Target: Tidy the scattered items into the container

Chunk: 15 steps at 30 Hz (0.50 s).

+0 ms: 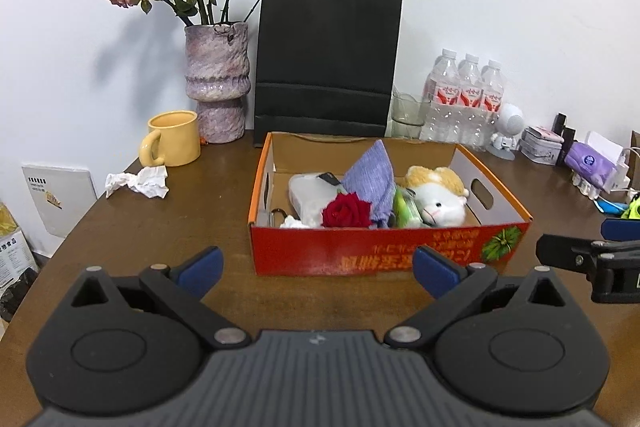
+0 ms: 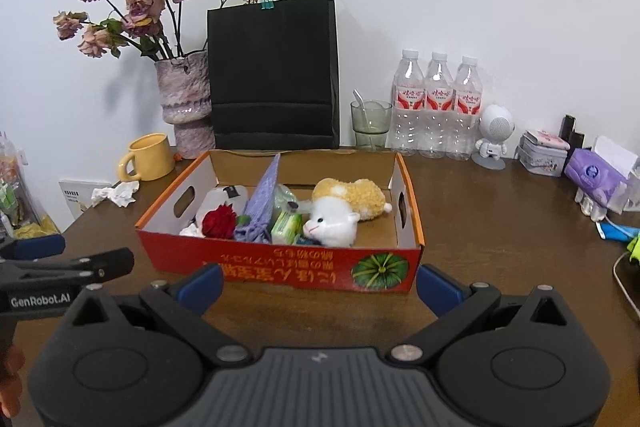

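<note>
The cardboard box (image 2: pixel 280 269) holds a red rose (image 2: pixel 218 221), purple cloth (image 2: pixel 260 205) and plush toy (image 2: pixel 340 211). Crumpled tissue (image 1: pixel 138 181) lies left of it. Both grippers (image 1: pixel 318 267) (image 2: pixel 320 283) gape wide, empty, before the box.

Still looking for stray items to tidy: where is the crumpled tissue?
The crumpled tissue lies on the table outside the red box, to its left in both views, just in front of the yellow mug.

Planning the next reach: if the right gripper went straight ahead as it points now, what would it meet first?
Probably the red front wall of the cardboard box. The right gripper is open and empty, just short of it.
</note>
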{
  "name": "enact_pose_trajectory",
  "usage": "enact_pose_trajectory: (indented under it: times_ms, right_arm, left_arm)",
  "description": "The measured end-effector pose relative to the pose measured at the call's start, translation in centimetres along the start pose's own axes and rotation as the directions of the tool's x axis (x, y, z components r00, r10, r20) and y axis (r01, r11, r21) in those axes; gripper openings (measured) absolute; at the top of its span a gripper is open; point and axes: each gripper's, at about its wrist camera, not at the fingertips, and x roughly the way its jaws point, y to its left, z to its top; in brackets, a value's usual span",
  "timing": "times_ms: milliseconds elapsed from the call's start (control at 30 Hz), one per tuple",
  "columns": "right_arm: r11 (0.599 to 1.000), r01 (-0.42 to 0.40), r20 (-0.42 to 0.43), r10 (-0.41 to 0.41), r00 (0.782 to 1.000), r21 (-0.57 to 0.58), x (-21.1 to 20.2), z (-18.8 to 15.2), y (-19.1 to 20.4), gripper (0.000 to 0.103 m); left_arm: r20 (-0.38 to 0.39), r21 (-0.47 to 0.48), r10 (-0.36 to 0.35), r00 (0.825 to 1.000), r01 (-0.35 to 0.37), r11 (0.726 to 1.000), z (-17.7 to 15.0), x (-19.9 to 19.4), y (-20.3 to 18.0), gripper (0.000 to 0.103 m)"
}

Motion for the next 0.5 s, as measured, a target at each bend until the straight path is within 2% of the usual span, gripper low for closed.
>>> enact_pose_trajectory:
  times_ms: [500]
  right_arm:
    - [0.999, 0.012, -0.005, -0.012, 1.000, 0.033, -1.3, -1.1, -0.7, 0.103]
  left_arm:
    - [-0.004, 0.018, -0.016, 1.000, 0.016, 1.000, -0.8, -1.2, -0.9, 0.103]
